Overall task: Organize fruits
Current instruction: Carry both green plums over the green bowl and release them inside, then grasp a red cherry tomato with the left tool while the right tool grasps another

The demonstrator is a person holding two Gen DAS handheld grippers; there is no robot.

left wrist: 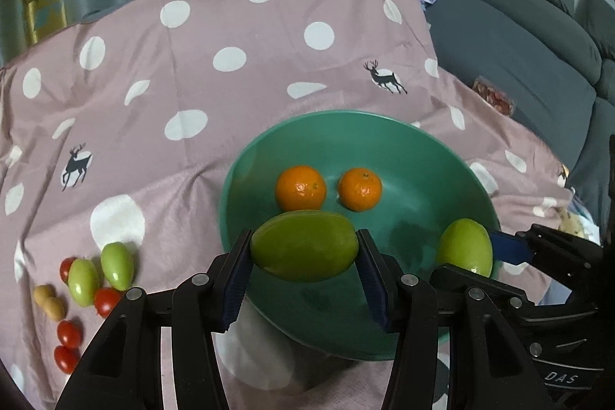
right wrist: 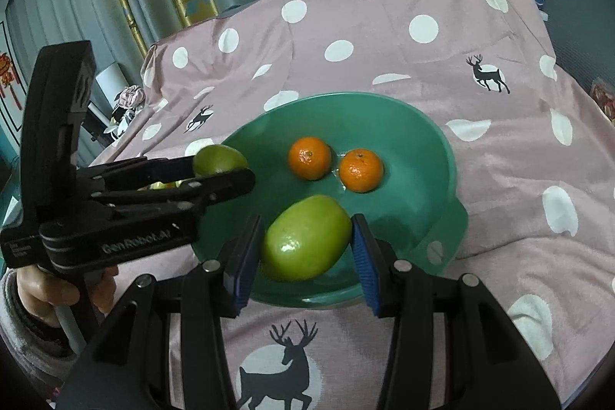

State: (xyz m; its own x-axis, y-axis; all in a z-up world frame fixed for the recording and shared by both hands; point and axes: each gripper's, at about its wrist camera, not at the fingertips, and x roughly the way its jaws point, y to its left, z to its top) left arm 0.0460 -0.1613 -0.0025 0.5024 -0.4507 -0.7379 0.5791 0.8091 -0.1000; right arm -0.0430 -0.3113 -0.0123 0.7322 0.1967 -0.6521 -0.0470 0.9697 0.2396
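A teal bowl (left wrist: 453, 156) sits on a pink dotted cloth and holds two oranges (left wrist: 300, 188) (left wrist: 360, 189). My left gripper (left wrist: 305, 250) is shut on a green mango (left wrist: 303, 245), held over the bowl's near rim. My right gripper (right wrist: 307, 244) is shut on a second green mango (right wrist: 305, 237), also over the bowl's near side; that mango shows at right in the left wrist view (left wrist: 466, 246). The left gripper and its mango (right wrist: 219, 159) show at left in the right wrist view.
Left of the bowl on the cloth (left wrist: 230, 25) lie two green tomatoes (left wrist: 117, 264), several red cherry tomatoes (left wrist: 69, 333) and small potatoes (left wrist: 50, 302). A grey sofa (left wrist: 519, 37) stands at right; curtains hang behind.
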